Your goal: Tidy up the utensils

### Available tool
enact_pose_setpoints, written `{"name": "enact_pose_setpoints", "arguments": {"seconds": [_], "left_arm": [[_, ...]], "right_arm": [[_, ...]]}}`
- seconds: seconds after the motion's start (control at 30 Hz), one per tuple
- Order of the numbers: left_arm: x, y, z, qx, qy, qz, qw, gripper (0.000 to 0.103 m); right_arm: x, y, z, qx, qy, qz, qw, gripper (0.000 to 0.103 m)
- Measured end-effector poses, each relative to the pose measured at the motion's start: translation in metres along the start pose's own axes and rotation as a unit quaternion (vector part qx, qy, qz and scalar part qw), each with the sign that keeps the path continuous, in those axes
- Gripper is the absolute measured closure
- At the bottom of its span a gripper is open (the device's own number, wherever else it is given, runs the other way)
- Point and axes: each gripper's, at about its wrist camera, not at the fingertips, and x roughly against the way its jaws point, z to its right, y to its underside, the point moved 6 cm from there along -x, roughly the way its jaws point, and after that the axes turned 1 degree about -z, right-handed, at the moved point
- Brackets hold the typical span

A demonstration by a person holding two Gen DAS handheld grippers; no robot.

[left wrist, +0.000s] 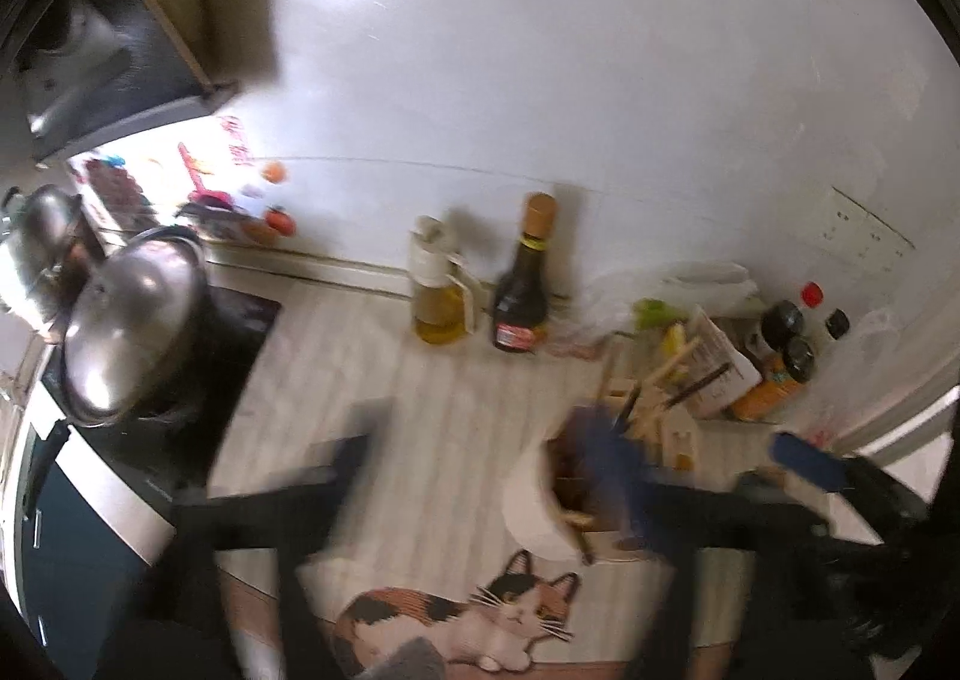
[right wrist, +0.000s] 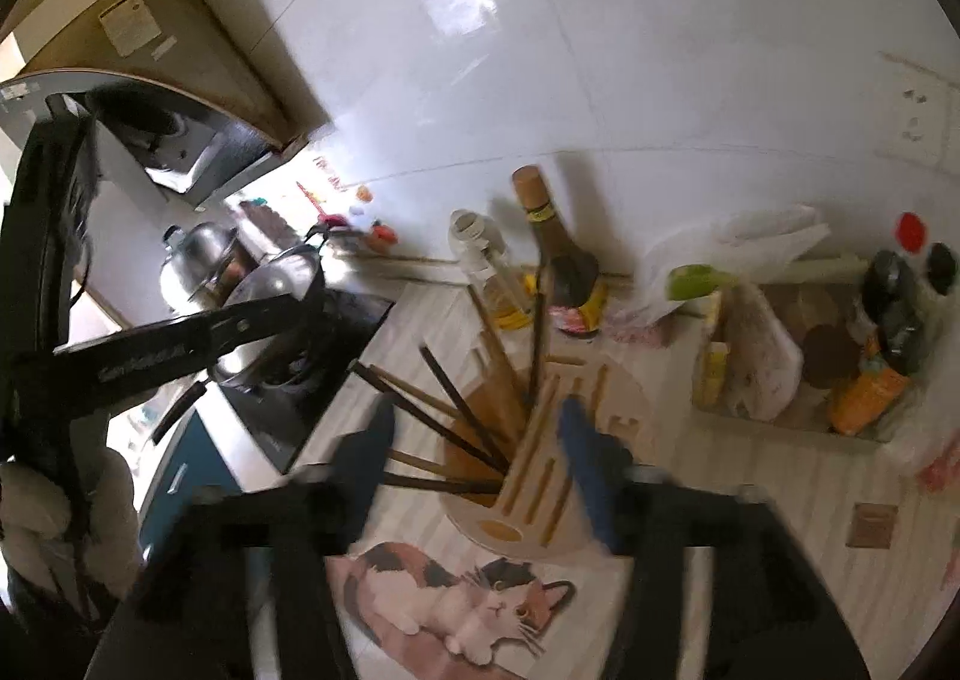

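A pale wooden utensil holder [right wrist: 540, 476] stands on the counter behind a cat-print mat [right wrist: 468, 590]. Several dark and light chopsticks [right wrist: 456, 416] fan out of its round well, up and to the left. My right gripper [right wrist: 480, 458] is open just above it. Its fingers straddle the chopsticks and the holder's top, and the pads press on nothing. In the blurred left wrist view the holder [left wrist: 528, 506] shows beside the blue right finger of my left gripper [left wrist: 480, 446]. That gripper is wide open and empty. A blue finger [left wrist: 804, 464] of the right gripper shows further right.
An oil bottle [left wrist: 438, 290] and a dark sauce bottle [left wrist: 525, 284] stand at the wall. Lidded pots [left wrist: 132, 332] sit on the stove at left. A box of condiments [right wrist: 798, 356] is at right. A gloved hand [right wrist: 54, 500] holds a black tool at far left.
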Motion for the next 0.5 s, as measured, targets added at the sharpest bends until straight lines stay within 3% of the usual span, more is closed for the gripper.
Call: {"name": "enact_pose_setpoints", "arguments": {"seconds": [0.03,0.1,0.17,0.23,0.33,0.5], "left_arm": [[0.007,0.004,-0.006,0.003,-0.009,0.023,0.9997,0.000],[0.016,0.014,-0.013,0.003,-0.022,0.049,0.9986,0.000],[0.021,0.029,-0.019,-0.002,-0.040,0.063,0.9972,0.000],[0.024,0.045,-0.020,-0.010,-0.049,0.074,0.9960,0.000],[0.028,0.067,-0.019,-0.026,-0.054,0.080,0.9950,0.000],[0.040,0.092,-0.016,-0.033,-0.044,0.083,0.9950,0.000]], "right_arm": [[0.005,0.003,0.000,0.004,0.023,0.006,1.000,0.036],[0.015,0.012,0.001,0.017,0.088,0.021,0.996,0.013],[0.022,0.024,0.002,0.021,0.141,0.031,0.989,0.001],[0.030,0.039,0.003,0.020,0.196,0.041,0.979,0.000],[0.043,0.056,0.001,0.015,0.246,0.060,0.967,0.000],[0.070,0.079,-0.008,0.009,0.281,0.089,0.955,0.000]]}}
